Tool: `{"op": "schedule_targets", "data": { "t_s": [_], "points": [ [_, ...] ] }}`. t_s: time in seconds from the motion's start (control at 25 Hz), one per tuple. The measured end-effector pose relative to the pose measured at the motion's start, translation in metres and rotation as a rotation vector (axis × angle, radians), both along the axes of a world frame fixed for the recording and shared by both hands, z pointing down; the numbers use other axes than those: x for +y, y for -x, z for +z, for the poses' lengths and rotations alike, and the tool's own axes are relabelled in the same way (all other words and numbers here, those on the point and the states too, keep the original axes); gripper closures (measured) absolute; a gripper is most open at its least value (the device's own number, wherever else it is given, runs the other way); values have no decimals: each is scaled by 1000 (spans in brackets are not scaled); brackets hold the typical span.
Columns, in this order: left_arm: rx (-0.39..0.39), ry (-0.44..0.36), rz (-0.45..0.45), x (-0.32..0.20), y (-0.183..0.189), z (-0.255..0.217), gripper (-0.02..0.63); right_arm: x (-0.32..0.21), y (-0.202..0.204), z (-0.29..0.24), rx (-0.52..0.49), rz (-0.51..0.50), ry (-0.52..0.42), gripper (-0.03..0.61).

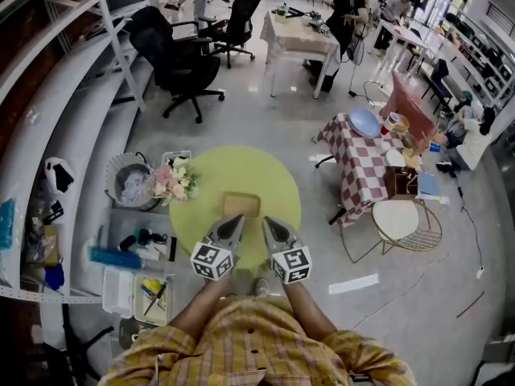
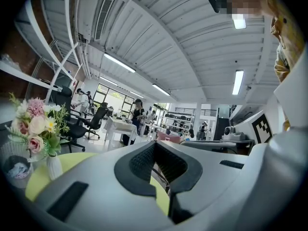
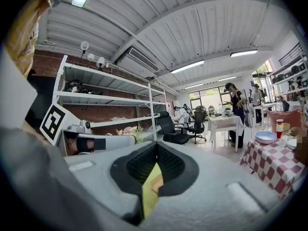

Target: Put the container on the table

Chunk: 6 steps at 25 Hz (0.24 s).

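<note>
A shallow tan container rests on the round yellow-green table, near its front edge. My left gripper and right gripper hover side by side just short of the container, both pointing at it. Each is shut with nothing held. In the left gripper view the left gripper has its jaw tips together, with the table beyond. In the right gripper view the right gripper is also closed at the tips, and a sliver of the container shows through the gap beneath.
A vase of pink flowers stands at the table's left edge, beside a wire basket on the floor. A checkered table and round wire chair stand to the right. Shelves line the left; office chairs are behind.
</note>
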<state>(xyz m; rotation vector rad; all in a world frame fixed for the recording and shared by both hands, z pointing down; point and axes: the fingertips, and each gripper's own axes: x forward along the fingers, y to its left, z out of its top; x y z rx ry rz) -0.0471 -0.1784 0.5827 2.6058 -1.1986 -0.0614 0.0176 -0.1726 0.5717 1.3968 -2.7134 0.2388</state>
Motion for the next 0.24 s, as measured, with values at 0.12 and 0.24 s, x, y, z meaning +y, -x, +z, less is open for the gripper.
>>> {"op": "schedule_targets", "data": {
  "t_s": [0.12, 0.24],
  "points": [
    [-10, -4, 2, 2, -3, 1, 609, 2, -1, 1, -2, -7, 0, 581],
    [-17, -2, 4, 4, -7, 3, 609, 4, -2, 3, -10, -14, 9, 581]
  ]
}}
